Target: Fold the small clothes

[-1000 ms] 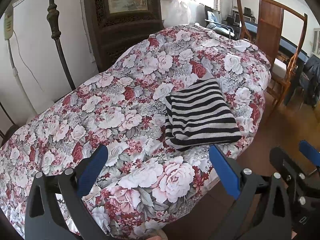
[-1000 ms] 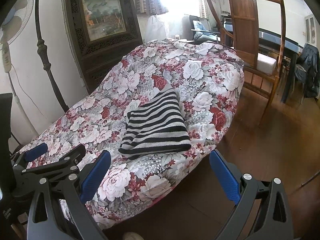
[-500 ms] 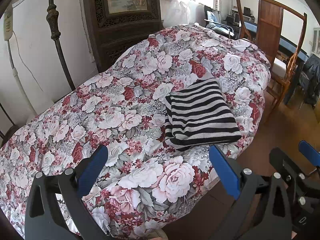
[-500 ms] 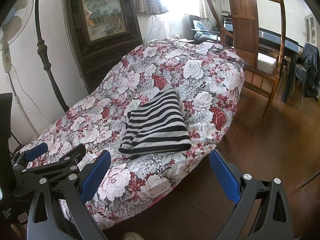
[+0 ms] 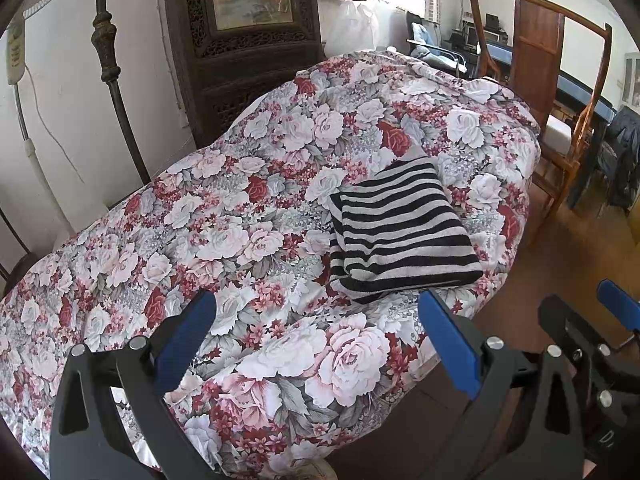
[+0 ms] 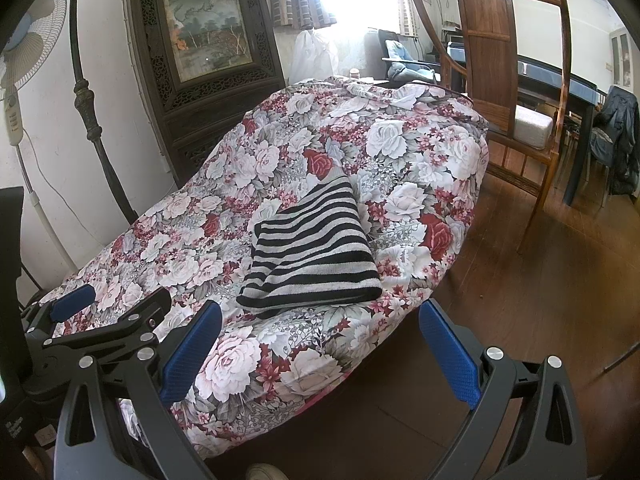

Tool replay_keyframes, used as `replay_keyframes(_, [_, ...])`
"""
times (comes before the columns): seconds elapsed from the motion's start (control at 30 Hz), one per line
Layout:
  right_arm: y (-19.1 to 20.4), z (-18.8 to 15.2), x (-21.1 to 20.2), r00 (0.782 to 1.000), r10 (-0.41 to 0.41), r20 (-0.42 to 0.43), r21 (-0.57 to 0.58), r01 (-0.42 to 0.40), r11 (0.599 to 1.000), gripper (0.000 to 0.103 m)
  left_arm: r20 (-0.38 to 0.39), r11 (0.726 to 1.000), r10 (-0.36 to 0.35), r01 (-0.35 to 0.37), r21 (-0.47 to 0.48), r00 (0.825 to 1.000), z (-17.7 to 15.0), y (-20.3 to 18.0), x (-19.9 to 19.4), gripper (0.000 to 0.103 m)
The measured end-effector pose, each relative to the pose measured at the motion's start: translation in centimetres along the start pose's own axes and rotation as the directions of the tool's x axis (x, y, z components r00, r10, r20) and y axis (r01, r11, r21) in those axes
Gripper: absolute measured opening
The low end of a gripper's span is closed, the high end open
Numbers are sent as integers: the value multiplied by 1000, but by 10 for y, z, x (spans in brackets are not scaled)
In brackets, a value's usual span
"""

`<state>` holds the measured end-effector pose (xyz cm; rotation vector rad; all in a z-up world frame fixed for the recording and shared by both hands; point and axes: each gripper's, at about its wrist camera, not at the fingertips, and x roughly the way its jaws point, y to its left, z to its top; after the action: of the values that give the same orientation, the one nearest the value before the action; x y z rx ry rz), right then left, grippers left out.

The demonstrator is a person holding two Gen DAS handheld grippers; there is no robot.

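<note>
A black-and-grey striped garment [image 5: 400, 236] lies folded into a neat rectangle on the floral quilt [image 5: 240, 216], near the bed's right edge. It also shows in the right wrist view [image 6: 312, 252]. My left gripper [image 5: 316, 336] is open and empty, held back over the bed's near end, short of the garment. My right gripper [image 6: 320, 340] is open and empty, held back beyond the bed's near edge. The right gripper also shows at the lower right of the left wrist view [image 5: 580, 328], and the left gripper at the lower left of the right wrist view [image 6: 112, 312].
A dark carved wooden screen [image 5: 248, 40] with a painting and an iron bed post [image 5: 108, 64] stand behind the bed. A wooden chair [image 6: 516, 92] stands to the right on the wood floor [image 6: 560, 264]. A standing fan [image 6: 24, 60] is at the far left.
</note>
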<state>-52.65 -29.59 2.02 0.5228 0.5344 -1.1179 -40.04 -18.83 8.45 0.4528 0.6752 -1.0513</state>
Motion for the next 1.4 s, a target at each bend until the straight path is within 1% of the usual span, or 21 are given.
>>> replay_keyframes(0.13, [0,0,1,1000,0,0,-4,0,1000,99,5,1000,-10,10,0,1000,-2,-1,-1,98])
replay_keyframes(1.4, [0,1,2,1000,1,-2,-3,-1,1000,99,9,1000,-5,5,13,1000,-6,-2,-1,98])
